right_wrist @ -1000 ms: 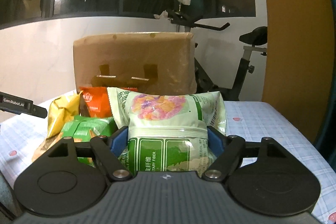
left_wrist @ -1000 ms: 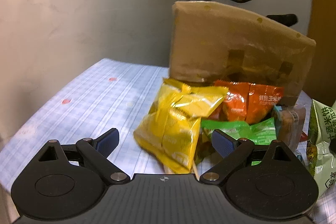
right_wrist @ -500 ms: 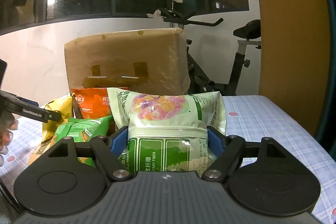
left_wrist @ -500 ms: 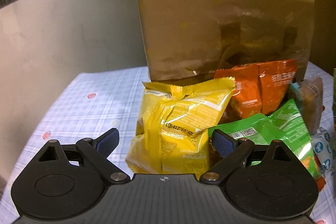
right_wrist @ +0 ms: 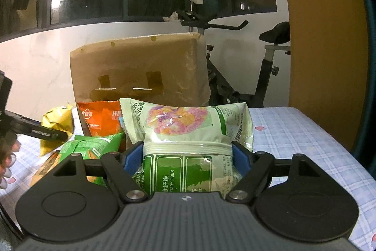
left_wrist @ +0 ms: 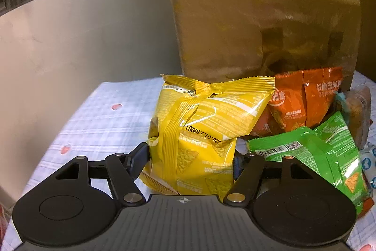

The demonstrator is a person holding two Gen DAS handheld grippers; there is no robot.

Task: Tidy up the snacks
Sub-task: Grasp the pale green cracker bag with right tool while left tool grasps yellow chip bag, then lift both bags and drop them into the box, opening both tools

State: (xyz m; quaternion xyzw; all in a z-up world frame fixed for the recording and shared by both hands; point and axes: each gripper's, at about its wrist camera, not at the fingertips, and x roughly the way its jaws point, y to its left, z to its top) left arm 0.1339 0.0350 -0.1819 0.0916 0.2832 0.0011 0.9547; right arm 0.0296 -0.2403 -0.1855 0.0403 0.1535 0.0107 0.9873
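Note:
My left gripper (left_wrist: pixel 190 160) is shut on a yellow snack bag (left_wrist: pixel 202 128), its pads pressed to both sides; the bag also shows in the right wrist view (right_wrist: pixel 56 126). My right gripper (right_wrist: pixel 188 157) is shut on a pale green snack bag (right_wrist: pixel 188 131) and holds it upright. A brown paper bag (left_wrist: pixel 263 22) stands behind the pile, also seen in the right wrist view (right_wrist: pixel 141 72). An orange snack bag (left_wrist: pixel 305 98) and a green snack bag (left_wrist: pixel 312 152) lie against it.
A brown wrapped cake (left_wrist: pixel 357 112) lies at the right of the pile. The checked tablecloth (left_wrist: pixel 98 119) runs to the white wall on the left. An exercise bike (right_wrist: pixel 235 58) stands behind the table, beside an orange wall panel (right_wrist: pixel 324 39).
My left gripper moved forward to the yellow bag and closed on it. My right gripper kept hold of the pale green bag and drew slightly nearer the paper bag.

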